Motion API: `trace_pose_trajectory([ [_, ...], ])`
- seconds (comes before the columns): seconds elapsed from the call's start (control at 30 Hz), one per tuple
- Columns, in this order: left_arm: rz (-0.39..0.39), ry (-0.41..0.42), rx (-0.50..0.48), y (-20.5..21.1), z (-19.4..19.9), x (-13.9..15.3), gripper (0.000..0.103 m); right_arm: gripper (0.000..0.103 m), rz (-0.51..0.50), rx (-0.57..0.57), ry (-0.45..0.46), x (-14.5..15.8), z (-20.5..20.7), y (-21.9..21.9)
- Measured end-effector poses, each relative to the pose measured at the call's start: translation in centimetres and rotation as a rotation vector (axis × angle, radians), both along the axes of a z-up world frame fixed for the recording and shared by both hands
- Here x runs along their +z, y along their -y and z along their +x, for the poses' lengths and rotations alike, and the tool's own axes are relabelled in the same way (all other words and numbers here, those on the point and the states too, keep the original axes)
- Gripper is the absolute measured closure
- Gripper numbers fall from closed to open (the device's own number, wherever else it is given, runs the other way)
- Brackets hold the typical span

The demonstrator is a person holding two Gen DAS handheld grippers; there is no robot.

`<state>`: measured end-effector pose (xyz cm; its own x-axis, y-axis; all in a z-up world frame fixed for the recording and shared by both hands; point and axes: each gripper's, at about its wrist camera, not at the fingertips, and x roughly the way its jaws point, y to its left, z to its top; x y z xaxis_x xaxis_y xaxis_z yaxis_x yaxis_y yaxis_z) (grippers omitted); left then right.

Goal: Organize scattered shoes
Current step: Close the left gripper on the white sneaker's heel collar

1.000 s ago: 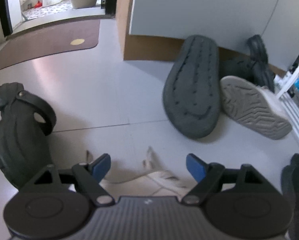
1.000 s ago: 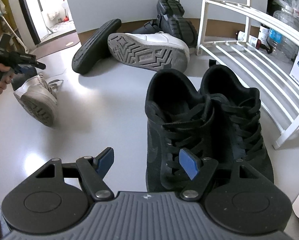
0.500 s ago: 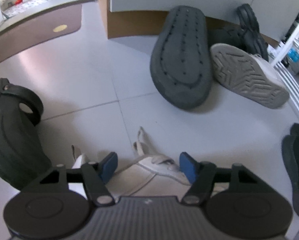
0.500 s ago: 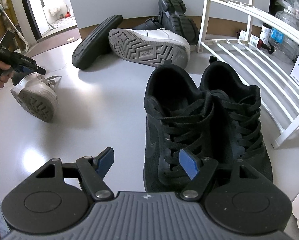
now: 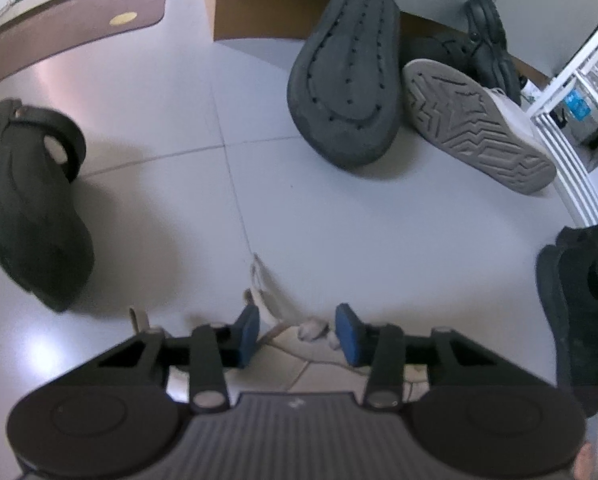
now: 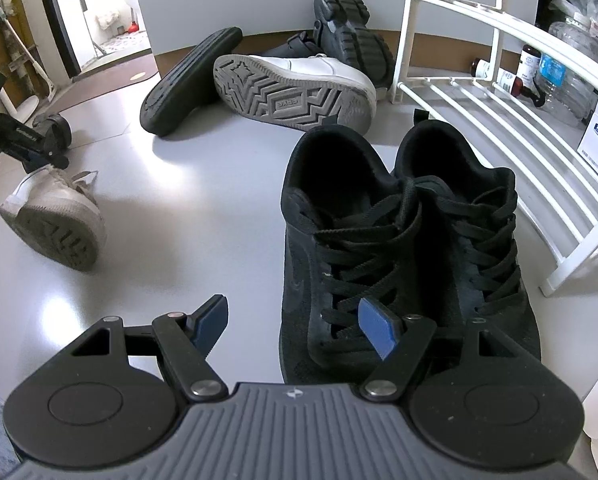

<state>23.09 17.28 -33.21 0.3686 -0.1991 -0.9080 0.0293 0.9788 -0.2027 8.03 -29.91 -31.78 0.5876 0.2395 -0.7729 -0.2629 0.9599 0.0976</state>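
A worn white sneaker [image 6: 55, 216] lies on its side on the grey floor, sole toward the right wrist camera. My left gripper [image 5: 297, 334] points down over its collar and laces [image 5: 311, 326], and its jaws are closing. The shoe's upper sits between the blue pads, with a gap still showing at the left pad [image 5: 247, 332]. In the right wrist view the left gripper [image 6: 45, 156] sits on top of that sneaker. My right gripper [image 6: 295, 324] hangs open and empty over the toe of a pair of black lace-up sneakers [image 6: 399, 240] standing side by side.
By the far wall lie a dark slipper [image 5: 347, 92] sole up, a second white sneaker [image 5: 475, 128] on its side and a black chunky shoe [image 6: 351, 36]. A black clog [image 5: 31, 208] lies left. A white wire rack [image 6: 499, 120] stands right, with bottles behind it.
My left gripper's jaws have narrowed while it moved forward and tipped down over the white sneaker's collar. The right gripper and the black pair have not moved.
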Motion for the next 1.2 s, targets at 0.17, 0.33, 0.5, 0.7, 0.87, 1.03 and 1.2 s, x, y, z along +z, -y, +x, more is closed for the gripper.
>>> trace_pose_trajectory([
  [0.17,-0.050,-0.004,0.000,0.6,-1.7,0.6,0.062,0.026,-0.004,0.002,0.003,0.0,0.0,0.0],
  [0.33,-0.073,0.011,0.045,0.3,-3.2,1.2,0.068,0.026,-0.007,0.001,-0.001,-0.2,0.0,0.1],
  [0.5,-0.094,0.030,0.080,-0.6,-4.8,2.0,0.100,0.026,-0.006,0.000,-0.001,-0.2,0.0,0.2],
  [0.7,-0.095,0.047,0.053,-0.7,-5.6,2.5,0.100,0.026,-0.013,0.011,-0.009,-0.5,0.0,0.0],
  [0.87,-0.078,0.039,0.032,-0.2,-5.1,2.6,0.100,0.026,-0.010,0.013,-0.010,-0.5,0.0,-0.1],
  [1.03,-0.097,0.036,0.027,-0.4,-6.4,3.1,0.100,0.026,-0.010,0.012,-0.017,-0.6,-0.1,0.0],
  [1.2,-0.114,-0.064,-0.032,0.7,-7.3,3.1,0.086,0.026,-0.010,0.016,-0.018,-0.6,0.0,0.0],
])
